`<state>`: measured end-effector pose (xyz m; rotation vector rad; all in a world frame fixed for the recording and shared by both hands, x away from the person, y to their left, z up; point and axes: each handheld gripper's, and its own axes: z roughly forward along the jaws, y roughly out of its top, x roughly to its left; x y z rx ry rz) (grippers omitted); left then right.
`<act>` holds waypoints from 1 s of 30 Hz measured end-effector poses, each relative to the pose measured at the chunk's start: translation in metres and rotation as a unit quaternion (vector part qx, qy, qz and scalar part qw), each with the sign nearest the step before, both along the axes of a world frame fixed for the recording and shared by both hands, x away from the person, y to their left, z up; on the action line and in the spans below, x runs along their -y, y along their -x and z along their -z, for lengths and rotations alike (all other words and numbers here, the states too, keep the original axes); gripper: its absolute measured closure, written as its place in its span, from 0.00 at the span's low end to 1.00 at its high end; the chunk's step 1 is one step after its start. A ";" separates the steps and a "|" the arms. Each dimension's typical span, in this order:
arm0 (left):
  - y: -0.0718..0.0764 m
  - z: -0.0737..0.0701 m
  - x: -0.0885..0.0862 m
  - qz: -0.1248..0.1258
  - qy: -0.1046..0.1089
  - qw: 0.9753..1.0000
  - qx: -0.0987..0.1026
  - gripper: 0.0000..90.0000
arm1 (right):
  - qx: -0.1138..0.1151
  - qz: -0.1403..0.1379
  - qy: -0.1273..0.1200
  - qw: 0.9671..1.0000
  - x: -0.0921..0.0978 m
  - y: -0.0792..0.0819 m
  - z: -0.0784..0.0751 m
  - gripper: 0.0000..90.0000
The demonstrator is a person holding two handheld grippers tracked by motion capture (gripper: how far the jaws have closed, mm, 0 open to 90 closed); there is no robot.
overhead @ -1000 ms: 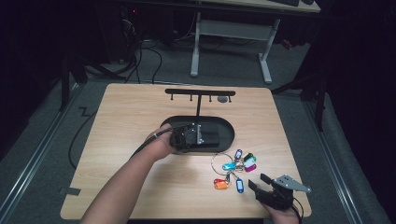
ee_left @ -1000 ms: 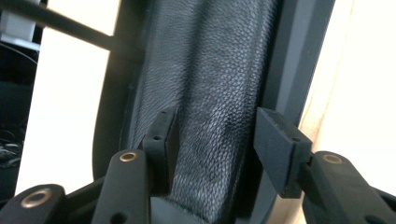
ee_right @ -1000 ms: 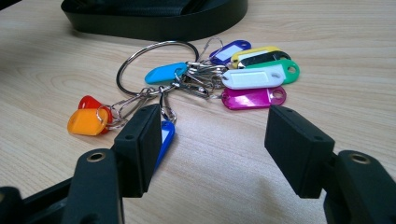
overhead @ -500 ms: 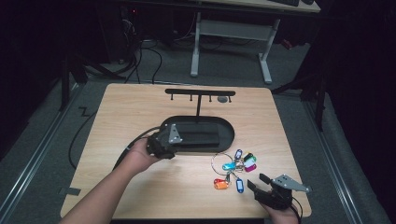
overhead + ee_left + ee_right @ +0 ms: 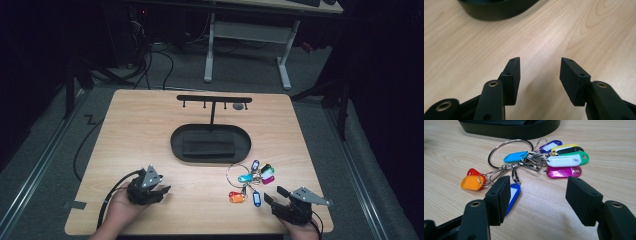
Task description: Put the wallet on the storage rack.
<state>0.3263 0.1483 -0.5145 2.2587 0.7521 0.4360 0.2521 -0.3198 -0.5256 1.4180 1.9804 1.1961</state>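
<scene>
A bunch of coloured key tags (image 5: 252,180) on a large metal ring (image 5: 510,152) lies flat on the wooden table, right of centre. My right gripper (image 5: 274,198) rests open at the table's front right, just short of the bunch; its left jaw sits beside the blue tag (image 5: 512,195). My left gripper (image 5: 161,191) stands open at the front left over bare wood (image 5: 539,37), holding nothing. A black oval tray (image 5: 211,144) with a T-shaped hook rack (image 5: 214,99) stands in the middle of the table.
The tray's rim (image 5: 496,12) shows at the top of the left gripper view. Cables trail off the table's left edge (image 5: 85,145). A white desk frame (image 5: 245,35) stands on the floor behind the table.
My left gripper has drawn back from the black tray to the table's front left. The right gripper and the key bunch have stayed put.
</scene>
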 end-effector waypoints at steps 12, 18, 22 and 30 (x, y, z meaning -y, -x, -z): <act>0.026 -0.003 -0.024 -0.023 0.066 0.998 -0.006 0.53 | -0.022 -0.009 0.000 1.000 -0.014 -0.006 -0.016 0.44; 0.026 -0.007 -0.036 -0.010 0.099 0.995 -0.019 0.53 | -0.055 -0.041 0.064 0.996 -0.045 -0.028 -0.034 0.50; 0.026 -0.004 -0.040 -0.003 0.097 0.995 -0.025 0.50 | -0.091 -0.068 0.106 0.988 -0.062 -0.051 -0.047 0.53; 0.035 -0.006 -0.050 -0.004 0.100 0.995 -0.010 0.51 | -0.171 -0.114 0.195 0.959 -0.100 -0.100 -0.061 0.52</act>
